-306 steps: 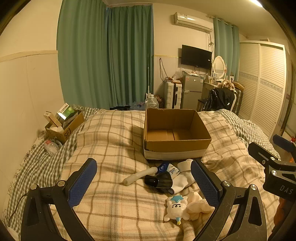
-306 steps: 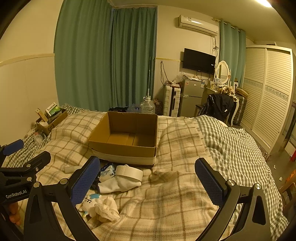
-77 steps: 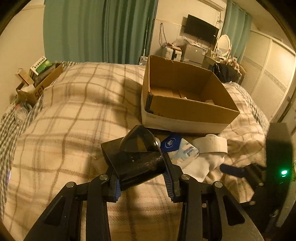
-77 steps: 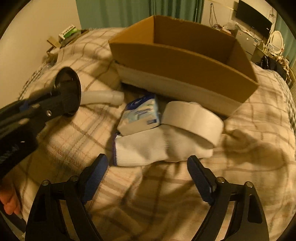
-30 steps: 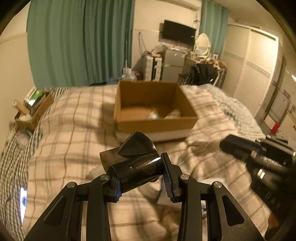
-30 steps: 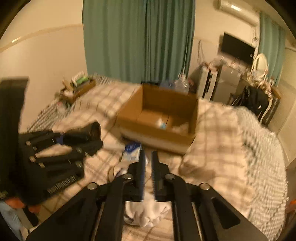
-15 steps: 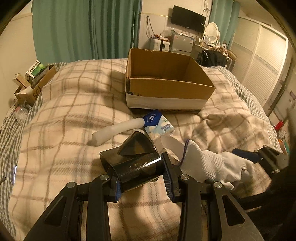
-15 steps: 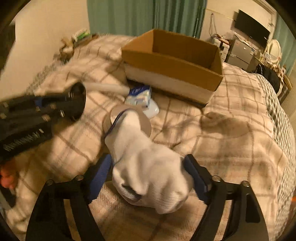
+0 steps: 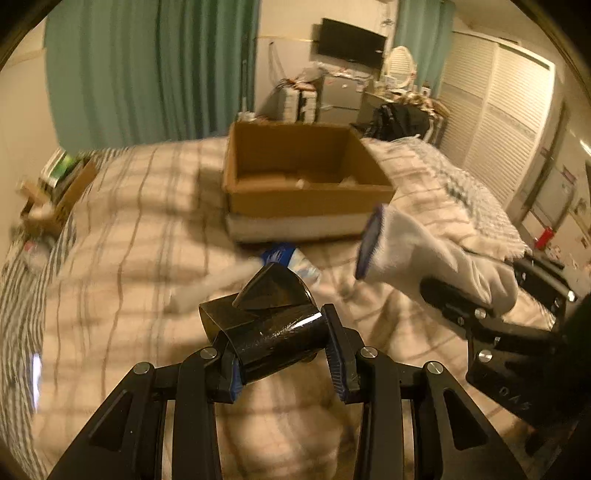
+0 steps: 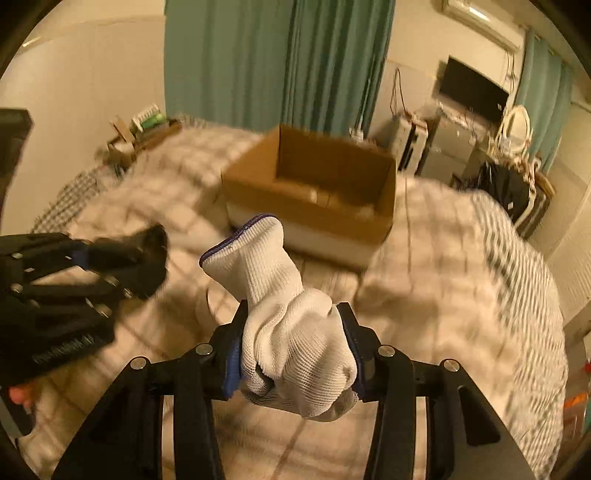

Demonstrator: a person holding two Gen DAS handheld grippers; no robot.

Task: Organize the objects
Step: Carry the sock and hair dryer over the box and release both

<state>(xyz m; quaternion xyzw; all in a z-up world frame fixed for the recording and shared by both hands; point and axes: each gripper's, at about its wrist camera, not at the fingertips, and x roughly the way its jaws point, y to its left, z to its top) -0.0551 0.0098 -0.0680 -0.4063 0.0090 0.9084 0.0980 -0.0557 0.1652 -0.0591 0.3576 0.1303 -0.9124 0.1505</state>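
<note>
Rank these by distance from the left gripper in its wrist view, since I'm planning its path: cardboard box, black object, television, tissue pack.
1. Black object, held between the fingers.
2. Tissue pack, on the blanket just ahead.
3. Cardboard box, mid-bed beyond it.
4. Television, on the far wall.

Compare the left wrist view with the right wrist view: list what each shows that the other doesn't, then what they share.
Only the left wrist view shows the blue tissue pack and white tube lying on the blanket, plus the white louvered wardrobe. Only the right wrist view shows the air conditioner. Both show the cardboard box, the black cylinder in the left gripper, and the white glove in the right gripper.
</note>
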